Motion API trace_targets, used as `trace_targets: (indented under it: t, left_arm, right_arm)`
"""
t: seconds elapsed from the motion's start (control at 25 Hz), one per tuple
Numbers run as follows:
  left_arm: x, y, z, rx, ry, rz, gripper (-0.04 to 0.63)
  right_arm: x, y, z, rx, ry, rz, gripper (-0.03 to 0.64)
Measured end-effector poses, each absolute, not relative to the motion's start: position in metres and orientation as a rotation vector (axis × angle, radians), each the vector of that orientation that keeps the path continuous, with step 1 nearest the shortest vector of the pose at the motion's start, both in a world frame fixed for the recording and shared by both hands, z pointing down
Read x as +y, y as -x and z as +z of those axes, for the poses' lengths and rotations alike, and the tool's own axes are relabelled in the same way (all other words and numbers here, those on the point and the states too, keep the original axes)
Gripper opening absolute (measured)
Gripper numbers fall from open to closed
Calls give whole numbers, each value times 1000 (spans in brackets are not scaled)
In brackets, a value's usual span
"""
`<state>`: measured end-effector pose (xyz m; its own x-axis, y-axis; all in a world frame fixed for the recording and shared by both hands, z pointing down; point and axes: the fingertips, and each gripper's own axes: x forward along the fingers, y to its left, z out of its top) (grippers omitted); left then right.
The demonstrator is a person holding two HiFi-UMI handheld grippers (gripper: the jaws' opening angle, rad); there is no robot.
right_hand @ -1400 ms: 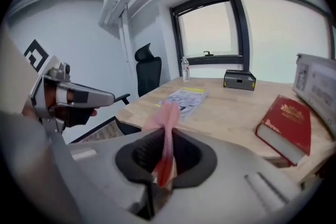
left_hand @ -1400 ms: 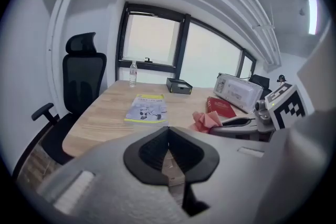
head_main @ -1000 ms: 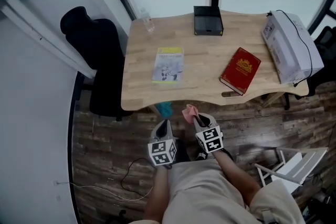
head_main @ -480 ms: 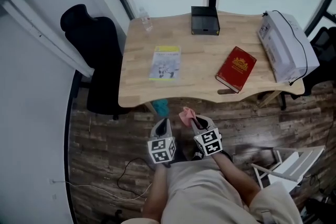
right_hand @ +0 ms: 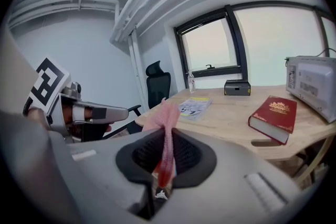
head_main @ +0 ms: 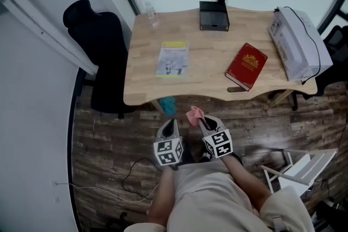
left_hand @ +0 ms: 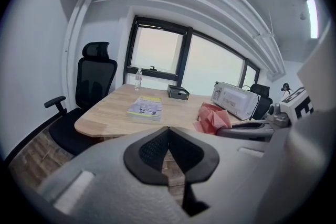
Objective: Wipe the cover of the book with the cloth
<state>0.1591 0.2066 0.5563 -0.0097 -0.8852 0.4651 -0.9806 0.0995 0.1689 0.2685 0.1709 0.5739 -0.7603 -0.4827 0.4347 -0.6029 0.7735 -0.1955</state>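
- Two grippers are held side by side in the head view, low over the plank floor (head_main: 109,138) and just short of the table's (head_main: 209,76) near edge.
- Left gripper (head_main: 169,124): its own view shows the jaws pressed together with nothing between the pads. It is closed and empty.
- Right gripper (head_main: 205,123): the jaws are clamped on the pink cloth (head_main: 194,115). In the right gripper view the cloth (right_hand: 166,131) runs as a thin upright fold between the pads and bunches above the tips.
- The cloth (left_hand: 212,117) also shows in the left gripper view, bunched at the tip of the right gripper (left_hand: 247,131). It hangs in the air, apart from the table.
- Red book (head_main: 247,66): it lies closed and flat on the right half of the table, cover up, one corner near the front edge. It is well apart from both grippers. The right gripper view shows gold print on the cover (right_hand: 274,113).
- Other items on the table: a booklet (head_main: 173,59) with a yellow top band on the left half, a black box (head_main: 213,15) at the far edge, a clear bottle (head_main: 152,14) at the far left corner, and a white machine (head_main: 297,43) along the right end.
- A black office chair (head_main: 97,57) stands beside the table's left end.
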Motion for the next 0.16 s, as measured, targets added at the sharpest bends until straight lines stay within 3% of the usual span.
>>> trace_targets:
  t: [0.16]
  left_arm:
    - [212,-158,560,-1926,-1822,288,6]
  right_arm:
    - [174,-268,577,-2603,-833,465,29]
